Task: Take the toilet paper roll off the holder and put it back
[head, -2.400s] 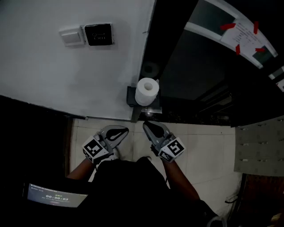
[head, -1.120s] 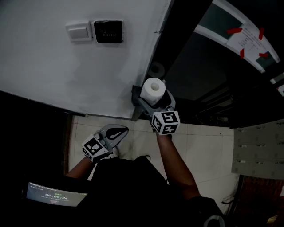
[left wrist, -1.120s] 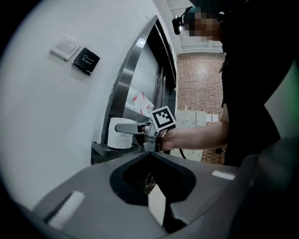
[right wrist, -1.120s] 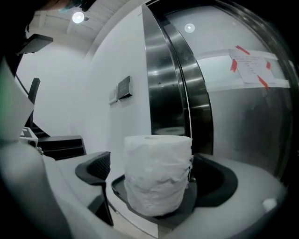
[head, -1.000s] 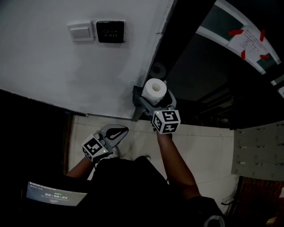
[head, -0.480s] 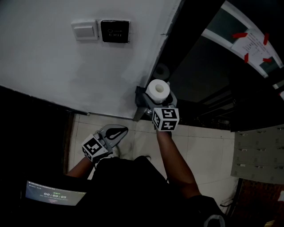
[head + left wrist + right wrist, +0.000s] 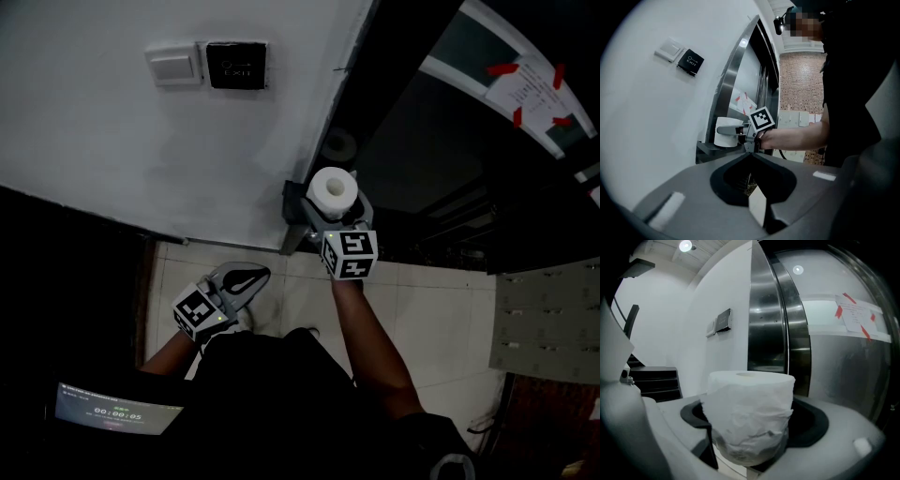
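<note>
Head view: my right tool (image 7: 336, 214) is at the centre of the frame, arm stretched out to the wall corner. The toilet paper roll (image 7: 332, 187) stands upright there on the dark holder (image 7: 292, 201), white with its core hole facing up. My jaws sit one on each side of it, and the marker cube (image 7: 350, 254) is just below the roll in the frame. My left tool (image 7: 253, 274) is lower left, held in near my body over the tiled floor (image 7: 431, 309), well apart from the roll. A white switch (image 7: 174, 65) and a black exit plate (image 7: 236, 65) sit side by side on the wall, upper left. A notice with red tape (image 7: 525, 80) is upper right, and a small screen (image 7: 112, 411) is bottom left.

Left gripper view: my left jaw tips meet, so that tool is together with nothing between the jaws. Past them, mid-frame, the right tool wraps the roll, which sits on the holder against the metal door frame (image 7: 733, 84). The switch and exit plate are upper left.

Right gripper view: the roll fills the centre, between the jaws. The jaws are closing on it, and both pads (image 7: 707, 451) look pressed to its lower sides. The outer paper is wrinkled. I can't see the base of the roll or the holder from here. The door frame runs up the middle and the notice is at right.
</note>
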`<state>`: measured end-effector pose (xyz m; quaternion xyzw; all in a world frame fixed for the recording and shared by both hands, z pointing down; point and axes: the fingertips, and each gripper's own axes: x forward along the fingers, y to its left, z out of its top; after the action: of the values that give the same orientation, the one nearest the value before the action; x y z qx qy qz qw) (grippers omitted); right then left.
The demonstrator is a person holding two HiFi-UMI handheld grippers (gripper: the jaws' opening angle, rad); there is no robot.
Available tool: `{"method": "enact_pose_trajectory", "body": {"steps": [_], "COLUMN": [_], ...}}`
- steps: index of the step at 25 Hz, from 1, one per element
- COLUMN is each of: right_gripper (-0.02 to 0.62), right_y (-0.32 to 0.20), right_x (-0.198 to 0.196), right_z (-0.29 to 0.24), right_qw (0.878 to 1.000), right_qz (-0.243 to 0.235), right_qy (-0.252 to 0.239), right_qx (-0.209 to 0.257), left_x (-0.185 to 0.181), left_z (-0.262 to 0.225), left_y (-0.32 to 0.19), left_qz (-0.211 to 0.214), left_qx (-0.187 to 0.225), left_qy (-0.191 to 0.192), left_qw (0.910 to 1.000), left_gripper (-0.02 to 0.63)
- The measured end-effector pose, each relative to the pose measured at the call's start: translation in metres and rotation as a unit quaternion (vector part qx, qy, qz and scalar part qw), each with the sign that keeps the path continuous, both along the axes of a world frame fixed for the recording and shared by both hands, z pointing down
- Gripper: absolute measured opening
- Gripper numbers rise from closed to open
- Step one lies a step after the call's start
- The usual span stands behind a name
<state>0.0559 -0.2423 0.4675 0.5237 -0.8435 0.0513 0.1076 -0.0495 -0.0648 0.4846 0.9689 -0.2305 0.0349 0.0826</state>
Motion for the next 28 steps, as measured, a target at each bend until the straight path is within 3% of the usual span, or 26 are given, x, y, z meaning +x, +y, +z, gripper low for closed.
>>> {"method": "enact_pose_trajectory", "body": {"steps": [6, 28], "right_gripper": [0.456, 0.456], "right_y": [0.006, 0.007], "right_x": [0.018, 0.158], "right_z": [-0.015, 0.008], "right_qw": [1.000, 0.992], "right_qz": [0.005, 0.126], "right_qy": [0.023, -0.012], "right_qx": [0.016, -0.024], "left_x": [0.007, 0.035], "left_z": [0.002, 0.000], "left_y": [0.002, 0.013], "left_qz": [0.007, 0.031], "left_qx": [-0.001, 0.000], "left_qy": [-0.001, -0.006], "left_qw": [1.0000, 0.9995], "left_gripper": [0.005, 0.005]}}
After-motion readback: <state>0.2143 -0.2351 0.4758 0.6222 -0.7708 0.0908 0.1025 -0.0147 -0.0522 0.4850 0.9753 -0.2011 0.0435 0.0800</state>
